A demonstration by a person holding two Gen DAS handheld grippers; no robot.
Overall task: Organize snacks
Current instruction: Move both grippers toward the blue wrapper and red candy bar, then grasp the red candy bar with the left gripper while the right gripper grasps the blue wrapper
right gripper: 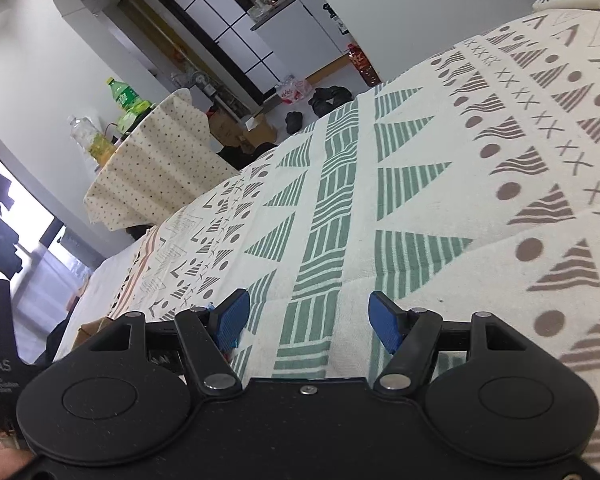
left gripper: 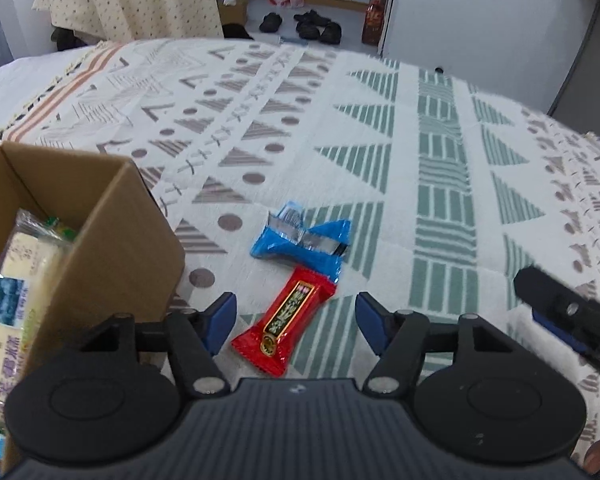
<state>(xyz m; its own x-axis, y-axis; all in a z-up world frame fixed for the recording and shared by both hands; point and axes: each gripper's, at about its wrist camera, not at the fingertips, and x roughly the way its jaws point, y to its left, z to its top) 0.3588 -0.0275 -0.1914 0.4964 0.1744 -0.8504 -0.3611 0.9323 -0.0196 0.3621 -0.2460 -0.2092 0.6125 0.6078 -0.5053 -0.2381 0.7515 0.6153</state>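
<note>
A red snack packet [left gripper: 286, 322] lies on the patterned cloth [left gripper: 380, 128], and two blue packets [left gripper: 302, 236] lie just beyond it. My left gripper [left gripper: 296, 322] is open, hovering with the red packet between its blue fingertips [left gripper: 222, 320]. A cardboard box [left gripper: 112, 240] at the left holds a pale yellow packet [left gripper: 18, 280]. My right gripper [right gripper: 310, 320] is open and empty, low over the cloth [right gripper: 440, 160]; it also shows in the left wrist view [left gripper: 564, 316] at the right edge.
Beyond the cloth's far edge are shoes [left gripper: 312, 26] on the floor, a dotted-cloth table [right gripper: 160, 160] with bottles [right gripper: 126, 98], cardboard boxes [right gripper: 252, 130] and a white wall.
</note>
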